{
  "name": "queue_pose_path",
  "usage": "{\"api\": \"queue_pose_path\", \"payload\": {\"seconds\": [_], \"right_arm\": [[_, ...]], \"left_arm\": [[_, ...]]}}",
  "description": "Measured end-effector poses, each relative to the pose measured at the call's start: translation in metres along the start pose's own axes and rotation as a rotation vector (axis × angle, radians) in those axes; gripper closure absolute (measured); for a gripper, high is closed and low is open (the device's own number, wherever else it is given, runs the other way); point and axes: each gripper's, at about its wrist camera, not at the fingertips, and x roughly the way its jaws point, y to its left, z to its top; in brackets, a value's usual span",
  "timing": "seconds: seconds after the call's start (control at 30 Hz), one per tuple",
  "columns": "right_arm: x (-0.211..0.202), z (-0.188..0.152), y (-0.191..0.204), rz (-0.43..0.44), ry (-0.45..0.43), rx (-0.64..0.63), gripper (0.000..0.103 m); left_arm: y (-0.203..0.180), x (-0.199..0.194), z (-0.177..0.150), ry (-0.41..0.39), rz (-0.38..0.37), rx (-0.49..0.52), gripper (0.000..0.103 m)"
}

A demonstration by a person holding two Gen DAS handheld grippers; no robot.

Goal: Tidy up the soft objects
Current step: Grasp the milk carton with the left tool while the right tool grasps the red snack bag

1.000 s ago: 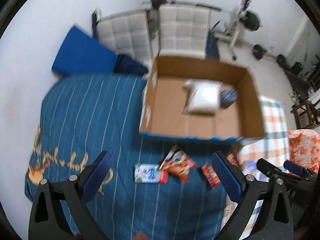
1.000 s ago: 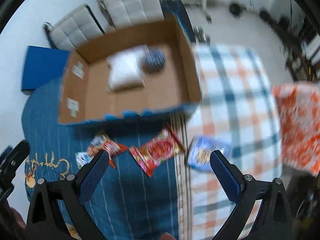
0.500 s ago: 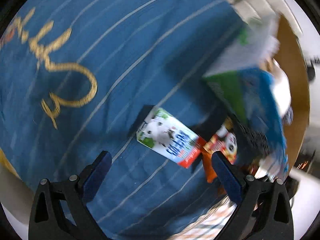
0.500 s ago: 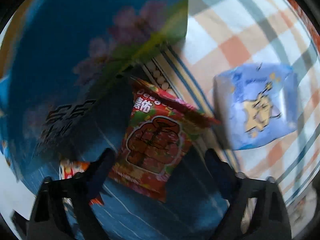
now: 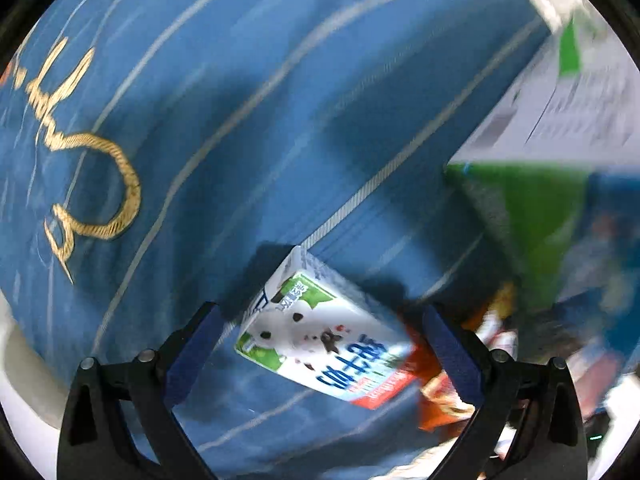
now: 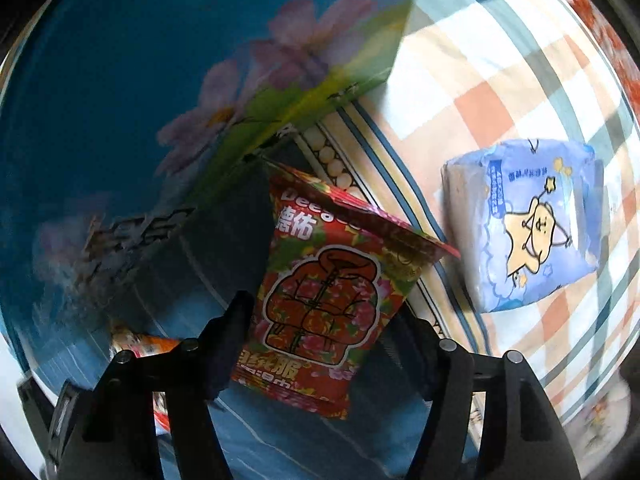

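A white, green and blue tissue pack with a cow print lies on the blue striped blanket. My left gripper is open, its fingers on either side of the pack, low over it. A red floral wipes packet lies on the bedding. My right gripper is open around the packet's lower half. A pale blue tissue pack with a star cartoon lies to the right on the checked cloth.
The cardboard box's printed outer wall rises close behind the red packet and also shows at the right of the left wrist view. An orange snack packet lies beside the cow-print pack, also seen in the right wrist view.
Both grippers have dropped from high above the bed to just over the packs. The left one now brackets the cow-print pack, the right one the red packet. Both stay open.
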Motion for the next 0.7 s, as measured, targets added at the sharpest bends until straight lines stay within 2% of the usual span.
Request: {"api": "queue_pose_path", "payload": {"seconds": [0.07,0.13,0.2,0.3,0.37,0.4,0.57,0.67,0.7], "right_arm": [[0.0,-0.005,0.006,-0.032,0.014,-0.069,0.041],[0.0,-0.013,0.008,-0.079,0.02,-0.133,0.043],[0.001,-0.022,0.006,-0.108,0.036,-0.184,0.045],[0.003,-0.035,0.003,-0.151,0.074,-0.269,0.045],[0.003,-0.044,0.002,-0.173,0.096,-0.323,0.045],[0.003,-0.047,0.003,-0.183,0.101,-0.346,0.045],[0.001,-0.052,0.008,-0.196,0.081,-0.346,0.045],[0.008,-0.051,0.014,-0.224,0.073,-0.354,0.045],[0.006,-0.051,0.018,-0.221,0.062,-0.345,0.047]], "left_arm": [[-0.006,0.009,-0.002,0.029,0.042,0.048,0.001],[-0.004,0.012,-0.008,0.014,0.034,0.079,0.002],[-0.001,0.014,-0.018,0.026,0.035,0.115,0.007],[-0.002,0.013,-0.035,0.012,0.054,0.216,0.027],[-0.002,0.011,-0.048,0.009,0.062,0.286,0.048],[-0.002,0.009,-0.054,0.002,0.065,0.323,0.052],[-0.005,0.006,-0.091,-0.022,0.125,0.478,0.05],[-0.006,0.01,-0.094,-0.031,0.125,0.455,0.05],[-0.002,0.011,-0.089,-0.012,0.1,0.428,0.05]]}}
